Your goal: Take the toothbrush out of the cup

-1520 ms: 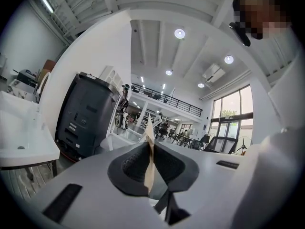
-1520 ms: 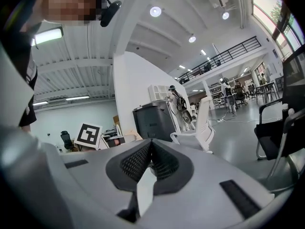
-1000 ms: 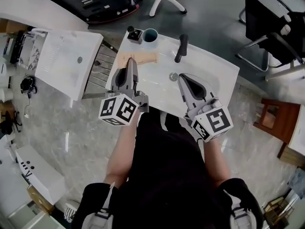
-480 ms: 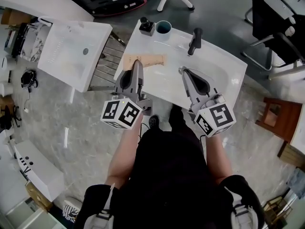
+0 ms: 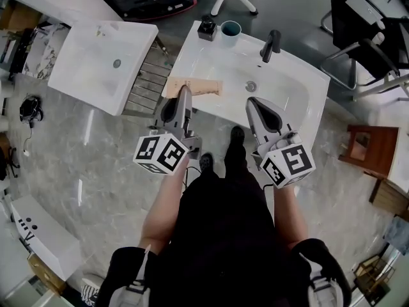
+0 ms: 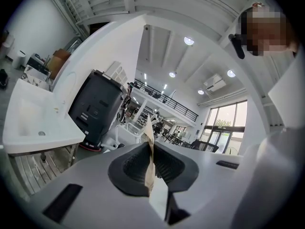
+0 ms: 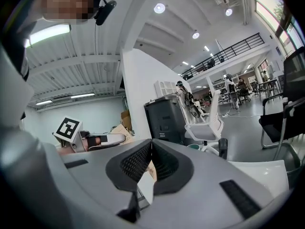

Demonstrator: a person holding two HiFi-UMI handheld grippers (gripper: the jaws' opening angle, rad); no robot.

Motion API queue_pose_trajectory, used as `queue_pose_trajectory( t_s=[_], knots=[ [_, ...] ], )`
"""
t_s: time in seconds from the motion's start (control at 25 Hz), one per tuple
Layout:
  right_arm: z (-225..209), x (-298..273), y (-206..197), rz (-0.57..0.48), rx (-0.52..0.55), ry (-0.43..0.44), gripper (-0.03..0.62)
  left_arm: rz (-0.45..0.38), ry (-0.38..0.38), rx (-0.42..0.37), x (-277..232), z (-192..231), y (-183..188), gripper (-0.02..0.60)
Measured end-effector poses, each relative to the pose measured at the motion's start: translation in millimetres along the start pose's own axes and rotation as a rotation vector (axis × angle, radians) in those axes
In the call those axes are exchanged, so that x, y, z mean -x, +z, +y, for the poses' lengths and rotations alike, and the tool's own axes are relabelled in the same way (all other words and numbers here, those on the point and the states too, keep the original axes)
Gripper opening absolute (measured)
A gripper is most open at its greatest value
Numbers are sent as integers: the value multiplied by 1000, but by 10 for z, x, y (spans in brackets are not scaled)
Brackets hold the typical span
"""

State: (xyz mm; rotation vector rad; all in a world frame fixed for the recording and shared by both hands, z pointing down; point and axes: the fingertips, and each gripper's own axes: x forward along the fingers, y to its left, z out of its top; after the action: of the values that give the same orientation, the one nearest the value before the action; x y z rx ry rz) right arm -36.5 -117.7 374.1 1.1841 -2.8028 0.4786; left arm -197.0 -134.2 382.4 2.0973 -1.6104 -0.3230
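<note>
Notably, no toothbrush shows in the teal cup [image 5: 230,29], which stands at the far rim of the washbasin [image 5: 300,88] beside a black box [image 5: 206,27]. Since a second ago the left hand-held gripper [image 5: 185,91], pinching a thin tan strip [image 5: 204,87], and the right hand-held gripper [image 5: 250,100], pressed together on nothing, have drawn back towards the person, so reaching the cup looks further off.

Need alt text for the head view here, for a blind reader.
From above: a person holding two claws stands before a white sink, the left claw shut on a flat tan piece over the front left corner, the right claw shut, empty. A teal cup and black tap stand at the far rim; no toothbrush shows.
</note>
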Motion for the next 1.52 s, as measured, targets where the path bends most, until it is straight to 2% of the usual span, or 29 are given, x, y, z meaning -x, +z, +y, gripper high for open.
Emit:
queue_pose_trajectory(
  t_s=[0.24, 0.6, 0.84, 1.08, 1.52],
  knots=[
    [398, 232, -53, -18, 13, -53, 31, 8, -49, 27, 434, 64, -46, 35],
    [798, 688, -197, -43, 7, -150, 31, 22, -125, -2, 940, -64, -65, 35],
    [912, 917, -254, -111, -47, -131, 31, 38, -170, -1, 1109, -186, -105, 35],
    [941, 1097, -58, -152, -59, -95, 31, 35, -211, -15, 1116, -414, -68, 37],
    [964, 1285, -52, -132, -1, -108, 31, 51, -255, 1, 1173, -653, -112, 37]
  ],
)
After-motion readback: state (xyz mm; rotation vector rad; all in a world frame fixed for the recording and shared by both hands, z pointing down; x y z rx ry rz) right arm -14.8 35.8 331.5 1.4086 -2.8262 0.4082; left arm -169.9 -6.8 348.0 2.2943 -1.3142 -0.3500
